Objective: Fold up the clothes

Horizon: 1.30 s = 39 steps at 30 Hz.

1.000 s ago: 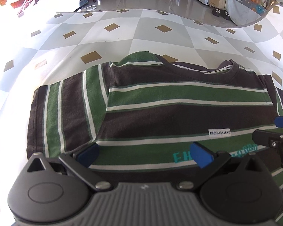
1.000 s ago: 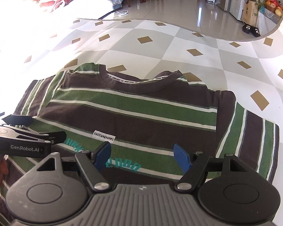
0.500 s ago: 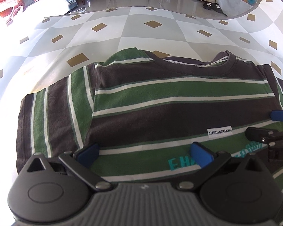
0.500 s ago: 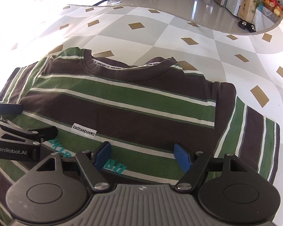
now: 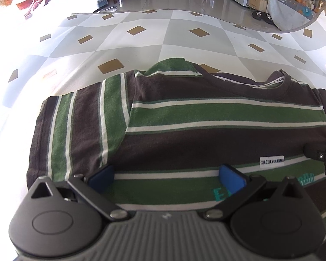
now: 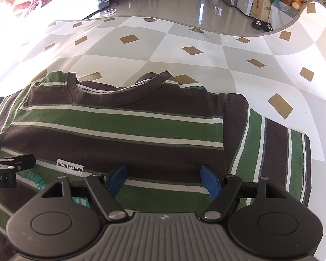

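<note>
The brown and green striped cotton T-shirt (image 5: pixel 206 117) lies flat on the white and grey checked mat (image 5: pixel 141 41), front side up, both sleeves spread out. Compared with one second ago, the right gripper (image 6: pixel 165 177) has come a little lower toward the shirt; the left gripper (image 5: pixel 166 177) is almost where it was. Both have their blue pads wide apart above the lower stripes, holding nothing.
</note>
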### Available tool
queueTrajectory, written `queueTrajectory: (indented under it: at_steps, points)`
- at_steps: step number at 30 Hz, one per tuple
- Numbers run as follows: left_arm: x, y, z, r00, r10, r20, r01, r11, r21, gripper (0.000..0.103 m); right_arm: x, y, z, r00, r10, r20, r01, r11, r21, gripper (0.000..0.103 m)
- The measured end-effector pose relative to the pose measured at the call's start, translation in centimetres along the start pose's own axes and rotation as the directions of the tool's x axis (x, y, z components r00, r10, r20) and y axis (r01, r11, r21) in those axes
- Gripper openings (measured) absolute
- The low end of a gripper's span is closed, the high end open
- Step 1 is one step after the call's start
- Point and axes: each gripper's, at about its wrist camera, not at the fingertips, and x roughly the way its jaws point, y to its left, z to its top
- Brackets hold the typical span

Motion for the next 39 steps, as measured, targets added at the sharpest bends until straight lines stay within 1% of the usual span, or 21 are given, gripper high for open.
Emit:
queueTrajectory:
  at_steps: [4, 5, 8, 11, 16, 21, 23, 27, 30, 39]
  points:
    - [-0.3, -0.4, 0.1, 1.000, -0.002, 0.005, 0.002, 1.000, 0.008, 0.103, -0.1, 0.1, 0.3, 1.000, 0.012, -0.009, -0.011, 1.000, 0.002, 0.072]
    - [-0.5, -0.6, 0.2, 1.000, 0.000, 0.022, -0.001, 1.000, 0.018, 0.103, -0.1, 0.1, 0.4, 1.000, 0.020, -0.011, -0.019, 1.000, 0.001, 0.072]
    - [-1.2, -1.2, 0.8, 0.998, 0.009, 0.070, -0.012, 0.999, 0.045, 0.103, -0.7, 0.4, 0.9, 0.998, 0.046, 0.039, -0.046, 0.999, 0.003, 0.071]
    - [-1.0, -1.3, 1.6, 0.997, 0.013, 0.080, -0.015, 0.999, 0.029, 0.103, -0.6, 0.6, 1.6, 0.996, 0.056, 0.071, -0.057, 0.998, 0.012, 0.071]
    - [0.2, -1.0, 2.5, 0.997, 0.026, 0.066, -0.025, 1.000, -0.009, 0.103, 0.0, 0.8, 2.6, 0.993, 0.082, 0.086, -0.085, 0.995, 0.042, 0.071]
    - [1.1, -0.7, 3.1, 0.998, 0.031, 0.061, -0.028, 0.999, -0.045, 0.103, 0.6, 2.0, 3.0, 0.990, 0.109, 0.094, -0.110, 0.994, 0.004, 0.071]
    - [1.7, -0.5, 3.1, 0.998, 0.039, 0.045, -0.036, 0.997, -0.062, 0.103, 1.1, 2.4, 3.0, 0.990, 0.110, 0.086, -0.110, 0.994, -0.009, 0.071]
    - [2.1, -0.5, 3.1, 0.998, 0.040, 0.047, -0.037, 0.997, -0.064, 0.103, 1.9, 3.1, 3.0, 0.994, 0.086, 0.075, -0.084, 0.996, -0.025, 0.072]
    - [2.3, -0.5, 3.2, 0.998, 0.041, 0.050, -0.037, 0.997, -0.062, 0.103, 2.4, 3.5, 3.1, 0.996, 0.038, 0.077, -0.035, 0.999, -0.035, 0.072]
    - [2.5, 0.1, 3.3, 0.997, 0.053, 0.060, -0.047, 0.995, -0.088, 0.103, 3.1, 2.4, 3.5, 0.994, -0.040, 0.102, 0.035, 0.998, 0.059, 0.074]
